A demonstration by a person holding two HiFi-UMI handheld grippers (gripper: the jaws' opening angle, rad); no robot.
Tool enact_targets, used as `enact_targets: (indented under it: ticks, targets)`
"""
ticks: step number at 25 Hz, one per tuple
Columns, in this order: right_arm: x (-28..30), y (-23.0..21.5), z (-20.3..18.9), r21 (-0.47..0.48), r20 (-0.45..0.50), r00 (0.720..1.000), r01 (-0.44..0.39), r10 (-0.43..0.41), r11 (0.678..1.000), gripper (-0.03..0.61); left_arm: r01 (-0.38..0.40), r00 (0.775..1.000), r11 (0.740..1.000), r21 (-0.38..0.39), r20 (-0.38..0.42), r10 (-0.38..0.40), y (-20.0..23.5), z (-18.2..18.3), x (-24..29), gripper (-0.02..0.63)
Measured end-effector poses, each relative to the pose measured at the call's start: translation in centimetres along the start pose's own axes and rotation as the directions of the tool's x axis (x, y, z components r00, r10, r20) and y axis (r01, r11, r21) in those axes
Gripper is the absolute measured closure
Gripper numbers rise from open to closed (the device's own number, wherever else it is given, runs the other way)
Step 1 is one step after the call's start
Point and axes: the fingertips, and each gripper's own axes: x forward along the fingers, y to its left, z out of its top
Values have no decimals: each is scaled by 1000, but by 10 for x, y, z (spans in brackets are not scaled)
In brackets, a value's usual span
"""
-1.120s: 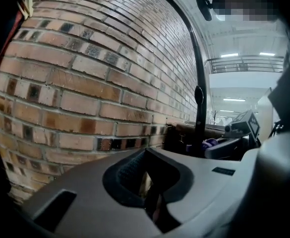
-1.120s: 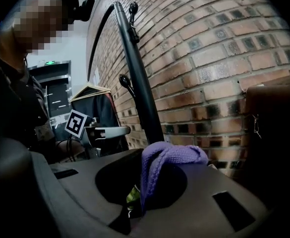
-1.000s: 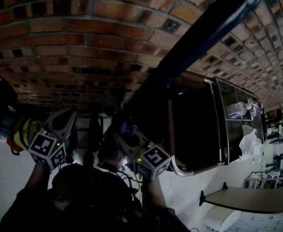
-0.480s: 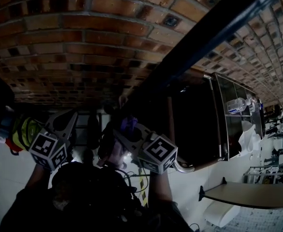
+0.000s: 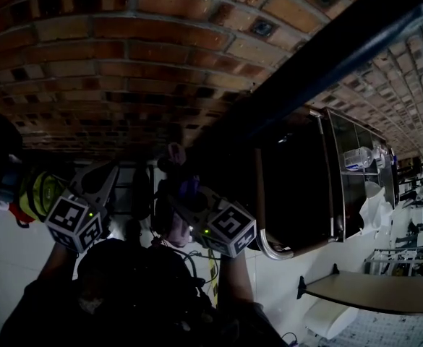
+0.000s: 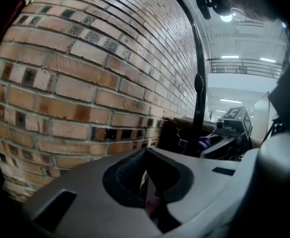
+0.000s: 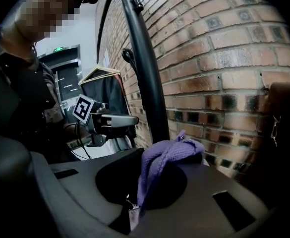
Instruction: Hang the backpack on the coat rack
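Note:
The coat rack's black pole (image 5: 319, 56) runs diagonally in front of a brick wall; it stands just beyond the jaws as the coat rack pole (image 7: 147, 83), with a knobbed hook (image 7: 128, 54) higher up. My right gripper (image 5: 173, 194) is shut on the backpack's purple woven strap (image 7: 170, 155), which bunches over the jaws close to the pole. Purple fabric (image 5: 176, 219) hangs under that gripper in the dim head view. My left gripper (image 5: 107, 173) is held level to its left, jaws together on a thin purplish strip (image 6: 152, 203). The backpack's body is lost in the dark.
The brick wall (image 5: 124, 49) is right behind the rack. A dark cabinet with shelves (image 5: 341, 186) stands to the right, a small round-edged table (image 5: 377, 295) beyond it. Yellow-green and red items (image 5: 34, 197) hang at the far left. A jacket on a hanger (image 7: 102, 90) hangs behind.
My right gripper has tipped and shifted a little with the purple strap, staying next to the pole. The left gripper has kept its place.

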Motion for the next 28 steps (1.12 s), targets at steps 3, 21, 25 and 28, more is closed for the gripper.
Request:
enact_targets:
  ticks: [3,21,25,28]
  targets:
    - [0,-1,-4,2,2,1000,10,-10,1000,561,1,1000,1000,0,-9,-1,-2,-4,2,574]
    - [16,-11,-34,22,13,989,148,-149,989,561,3,999,1000,23,-35,-3,-14,-20,-3,575]
    - [12,-10,-37,82,86,987,128,-135,988,558,-2,999,1000,22,-33,3,-19,-24,-6,575]
    - [7,-10,-40,80,102,981,155,-163,985,533,-16,999,999,28,-33,16,-22,-23,-9,575]
